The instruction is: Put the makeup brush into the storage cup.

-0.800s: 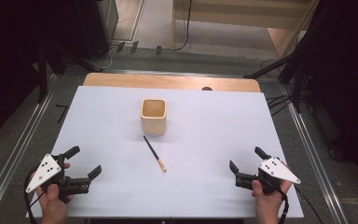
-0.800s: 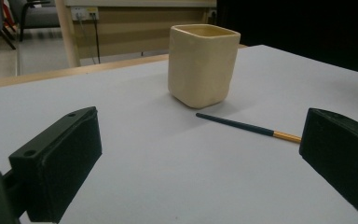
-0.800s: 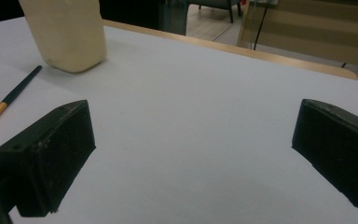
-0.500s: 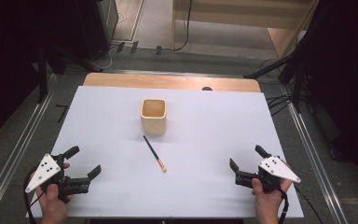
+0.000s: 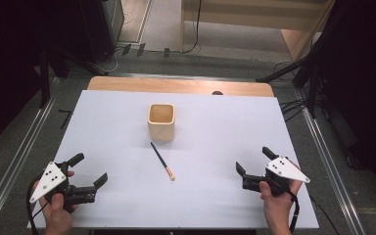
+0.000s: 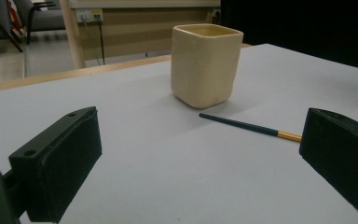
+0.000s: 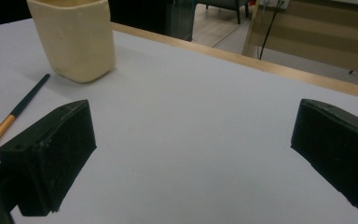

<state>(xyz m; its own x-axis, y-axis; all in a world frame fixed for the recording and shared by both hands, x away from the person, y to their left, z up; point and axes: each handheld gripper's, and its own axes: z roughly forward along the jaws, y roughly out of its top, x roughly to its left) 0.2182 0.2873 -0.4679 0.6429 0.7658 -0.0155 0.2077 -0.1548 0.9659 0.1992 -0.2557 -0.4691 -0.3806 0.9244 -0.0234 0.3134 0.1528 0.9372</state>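
A dim room with grey floor, metal rails either side and pale wooden furniture beyond frames the white surface (image 5: 225,127), whose far wooden edge shows bare; near its middle stands a cream square cup (image 5: 161,121), upright and empty as far as can be seen; just beside it, towards the person, lies a small brush (image 5: 162,161), dark handle nearest the cup, bristles nearer the person; the left tongs (image 5: 88,171) and right tongs (image 5: 253,160) sit at the near corners, both spread wide and holding nothing; nothing looks begun; likely one must reach for the brush, pinch its thin handle and lift it to the cup.
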